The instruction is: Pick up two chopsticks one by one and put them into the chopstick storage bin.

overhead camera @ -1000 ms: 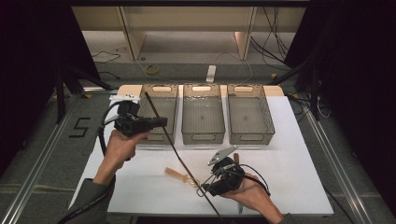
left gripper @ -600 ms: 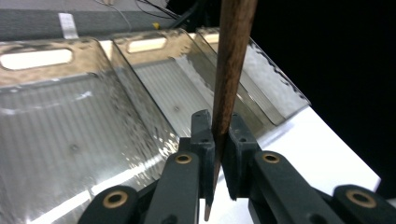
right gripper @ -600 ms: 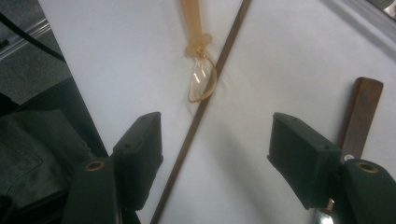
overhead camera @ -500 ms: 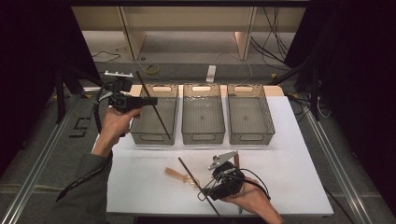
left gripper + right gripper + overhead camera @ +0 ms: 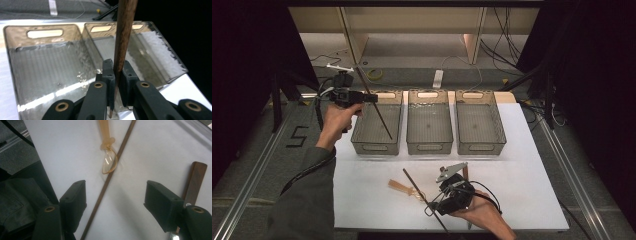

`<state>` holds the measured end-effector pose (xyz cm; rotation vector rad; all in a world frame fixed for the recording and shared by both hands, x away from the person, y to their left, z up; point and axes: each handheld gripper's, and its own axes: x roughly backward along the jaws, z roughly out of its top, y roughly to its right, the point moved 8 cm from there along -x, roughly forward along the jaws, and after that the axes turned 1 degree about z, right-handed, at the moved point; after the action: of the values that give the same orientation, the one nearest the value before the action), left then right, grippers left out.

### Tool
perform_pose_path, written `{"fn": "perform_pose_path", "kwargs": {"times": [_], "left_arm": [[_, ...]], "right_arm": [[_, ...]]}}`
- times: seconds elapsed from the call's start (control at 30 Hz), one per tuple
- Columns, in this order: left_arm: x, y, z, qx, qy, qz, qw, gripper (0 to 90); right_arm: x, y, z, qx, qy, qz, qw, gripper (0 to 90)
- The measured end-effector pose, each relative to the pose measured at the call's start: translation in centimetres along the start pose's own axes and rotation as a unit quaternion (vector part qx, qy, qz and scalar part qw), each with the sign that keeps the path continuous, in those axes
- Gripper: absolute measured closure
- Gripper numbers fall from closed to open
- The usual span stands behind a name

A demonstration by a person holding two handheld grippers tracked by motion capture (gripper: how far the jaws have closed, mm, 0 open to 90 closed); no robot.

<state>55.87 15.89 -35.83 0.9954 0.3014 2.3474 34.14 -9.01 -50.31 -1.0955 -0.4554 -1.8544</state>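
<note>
My left gripper [image 5: 371,98] is raised over the back-left corner of the left clear bin [image 5: 362,140], shut on a dark wooden chopstick [image 5: 382,120] that slants down over that bin. In the left gripper view the chopstick [image 5: 122,40] stands pinched between the jaws of the left gripper [image 5: 117,72]. Near the table's front edge my right gripper [image 5: 434,200] is open over a second chopstick [image 5: 417,187] lying on the white tabletop. In the right gripper view that chopstick [image 5: 110,177] runs between the wide jaws of the right gripper [image 5: 115,197], untouched.
Three clear bins stand in a row at the back: left [image 5: 37,62], middle [image 5: 429,145], right [image 5: 479,145]. An amber plastic spoon [image 5: 404,189] [image 5: 107,157] lies beside the loose chopstick. A dark wooden handle [image 5: 196,177] [image 5: 465,172] lies by the right gripper.
My left hand has carried its chopstick away from me and up, from in front of the bins to above the left bin's back corner. The right gripper has stayed put.
</note>
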Motion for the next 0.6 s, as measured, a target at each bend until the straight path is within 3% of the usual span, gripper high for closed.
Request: {"fn": "perform_pose_path", "kwargs": {"times": [0.13,0.2,0.27,0.6], "left_arm": [[-1.1,-0.6,-0.5,0.006,-0.008,0.008,0.9999,83.4],[-1.7,-0.7,-0.8,0.006,-0.012,0.012,0.9998,83.4],[-2.2,-0.8,-1.1,0.004,-0.016,0.017,0.9997,83.4],[-4.6,-1.0,-1.9,0.008,-0.045,0.032,0.9984,83.1]], "right_arm": [[0.4,0.2,0.3,-0.003,0.012,-0.002,0.9999,33.9],[0.5,0.0,0.4,-0.019,0.015,-0.002,0.9997,33.7],[0.4,0.2,0.3,-0.003,0.012,-0.003,0.9999,33.6],[0.6,0.2,0.4,-0.006,0.012,-0.001,0.9999,33.3]]}}
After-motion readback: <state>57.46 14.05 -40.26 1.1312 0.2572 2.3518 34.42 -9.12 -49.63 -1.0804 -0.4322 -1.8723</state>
